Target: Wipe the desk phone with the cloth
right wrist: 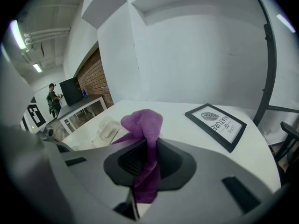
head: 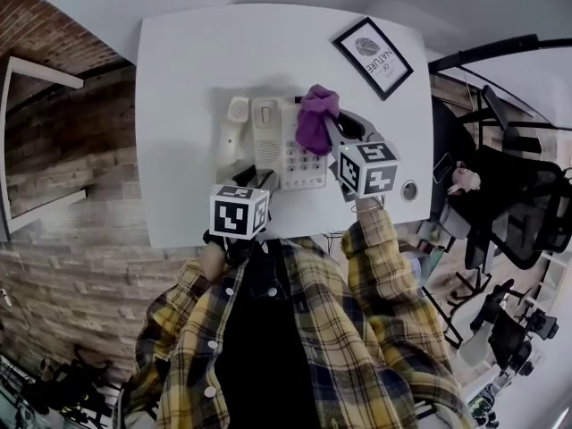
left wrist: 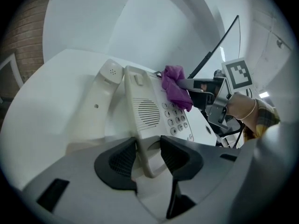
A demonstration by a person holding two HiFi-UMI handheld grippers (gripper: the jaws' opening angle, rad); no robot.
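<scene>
A beige desk phone lies on the white desk, its handset off the cradle and flat on the desk to its left. My left gripper is shut on the phone's near edge; in the left gripper view both jaws press on the phone at the left gripper. My right gripper hangs over the keypad side, shut on a purple cloth. The cloth bunches above the right gripper and dangles below it. The cloth droops onto the upper keys.
A black-framed picture lies at the desk's far right corner. A round cable hole sits near the right front edge. Black office chairs stand right of the desk and a brick wall is to the left.
</scene>
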